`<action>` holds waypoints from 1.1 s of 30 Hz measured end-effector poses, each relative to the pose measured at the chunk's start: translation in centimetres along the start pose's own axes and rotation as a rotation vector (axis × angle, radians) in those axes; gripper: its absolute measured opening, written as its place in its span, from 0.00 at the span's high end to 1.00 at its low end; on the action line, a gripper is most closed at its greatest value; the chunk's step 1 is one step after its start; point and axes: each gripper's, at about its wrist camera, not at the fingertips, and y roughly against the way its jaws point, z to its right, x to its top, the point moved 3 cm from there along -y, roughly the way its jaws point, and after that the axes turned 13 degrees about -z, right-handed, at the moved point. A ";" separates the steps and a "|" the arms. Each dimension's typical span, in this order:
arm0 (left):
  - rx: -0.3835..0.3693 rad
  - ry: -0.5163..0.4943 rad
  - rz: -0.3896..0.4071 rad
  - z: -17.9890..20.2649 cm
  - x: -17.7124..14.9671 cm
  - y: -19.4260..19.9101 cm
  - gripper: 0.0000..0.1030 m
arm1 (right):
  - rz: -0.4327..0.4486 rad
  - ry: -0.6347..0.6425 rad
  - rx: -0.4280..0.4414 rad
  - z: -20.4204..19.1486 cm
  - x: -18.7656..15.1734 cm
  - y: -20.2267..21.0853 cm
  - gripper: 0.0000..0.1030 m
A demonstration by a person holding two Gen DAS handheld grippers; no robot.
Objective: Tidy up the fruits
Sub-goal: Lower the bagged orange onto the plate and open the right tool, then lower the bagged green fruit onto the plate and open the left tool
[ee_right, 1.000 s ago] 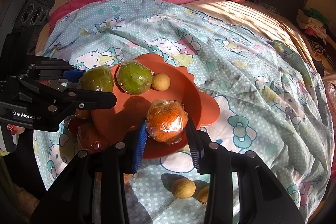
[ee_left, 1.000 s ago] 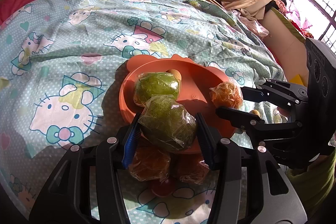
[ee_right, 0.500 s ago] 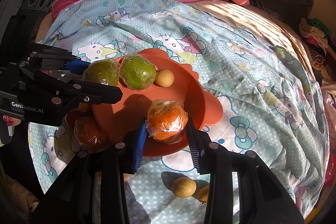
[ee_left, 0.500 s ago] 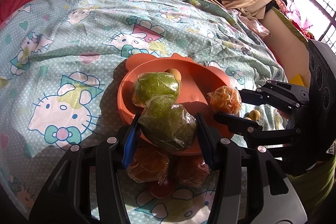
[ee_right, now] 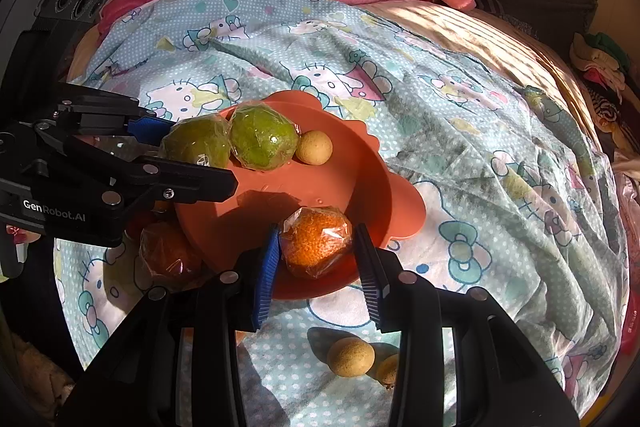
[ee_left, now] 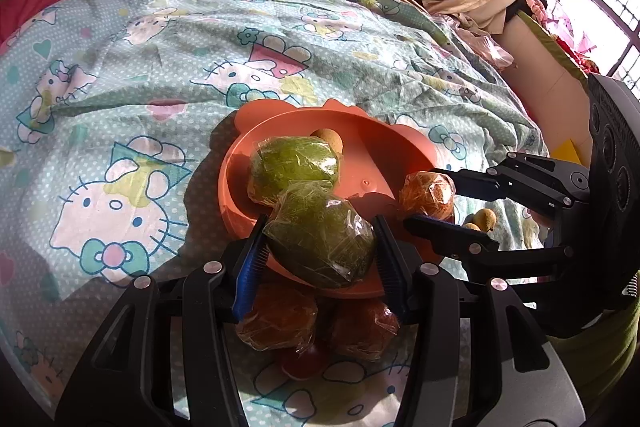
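L gripper [ee_left: 320,247]: fingers closed on a green round fruit wrapped in crinkled clear film [ee_left: 320,247], blue ribbed pads pressing both flanks. Fruit sits over the near rim of the orange-red smooth plastic plate with ear-shaped tabs [ee_left: 376,151]; contact w/ plate can't be confirmed. A second green film-wrapped fruit [ee_left: 294,165] lies on the plate, touching the held one on its far side. A small tan round fruit [ee_left: 328,139] sits just behind it, partly hidden.

R gripper [ee_right: 316,247]: fingers pinch an orange film-wrapped citrus w/ pebbled skin [ee_right: 316,247] over the plate's near rim; pads touch both sides.

Plate rests on a light-blue dotted cartoon-cat bedcover [ee_right: 480,147], wrinkled cloth.

Off the plate: two dark-orange film-wrapped fruits [ee_left: 280,319] lie below the L fingers in shadow, w/ a small red round item [ee_left: 304,363] just beside them, type unclear. Two small tan round fruits [ee_right: 352,357] lie on the cover below the R fingers, touching; the right-hand one is partly cut off by the R finger.
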 end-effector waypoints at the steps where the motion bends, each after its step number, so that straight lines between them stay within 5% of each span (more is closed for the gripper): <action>1: -0.001 0.001 0.000 0.0 0.0 0.0 0.59 | 0.000 -0.001 0.001 0.0 0.0 0.0 0.65; 24: -0.001 0.001 0.000 0.2 0.1 0.1 0.59 | 0.015 -0.006 0.013 -0.2 -0.1 0.4 0.60; 33: 0.005 0.006 0.006 0.0 0.2 0.5 0.59 | 0.044 -0.035 0.009 0.0 -0.3 1.3 0.48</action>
